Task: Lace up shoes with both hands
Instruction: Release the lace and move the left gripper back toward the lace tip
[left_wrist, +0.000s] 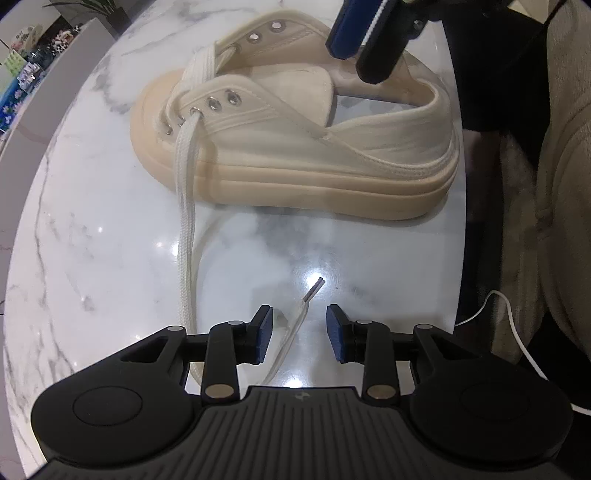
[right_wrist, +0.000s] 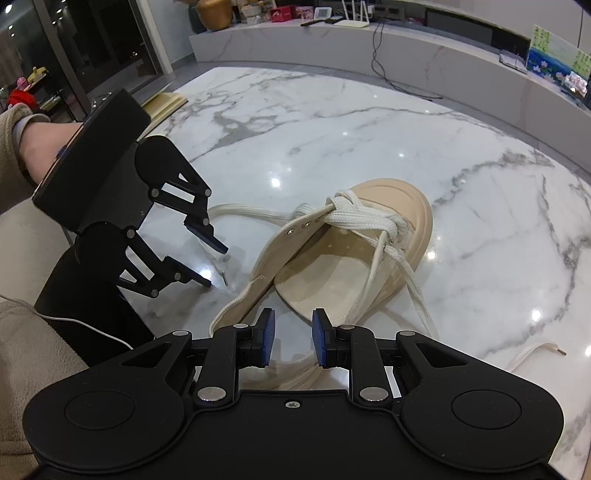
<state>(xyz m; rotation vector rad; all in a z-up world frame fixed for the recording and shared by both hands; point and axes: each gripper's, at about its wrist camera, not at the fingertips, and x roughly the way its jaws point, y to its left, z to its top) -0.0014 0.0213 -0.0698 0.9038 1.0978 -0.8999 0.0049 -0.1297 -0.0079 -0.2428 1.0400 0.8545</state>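
A cream platform shoe (left_wrist: 295, 147) stands on the marble table (left_wrist: 92, 240), partly laced near the toe. One white lace (left_wrist: 184, 206) runs from a near-side eyelet down onto the table and loops back. Its tip (left_wrist: 316, 286) lies between the pads of my left gripper (left_wrist: 299, 326), which is open and does not touch it. In the right wrist view the left gripper (right_wrist: 218, 264) points steeply down at that lace tip (right_wrist: 223, 277). My right gripper (right_wrist: 293, 334) hovers open over the heel opening of the shoe (right_wrist: 332, 266), with nothing clamped. The other lace end (right_wrist: 546, 349) lies loose at the right.
A person's beige sleeve (left_wrist: 554, 184) and a thin white cable (left_wrist: 517, 332) are at the table's near edge. A book (right_wrist: 166, 105) lies at the far left of the table. A long marble counter (right_wrist: 369, 48) with assorted items runs behind it.
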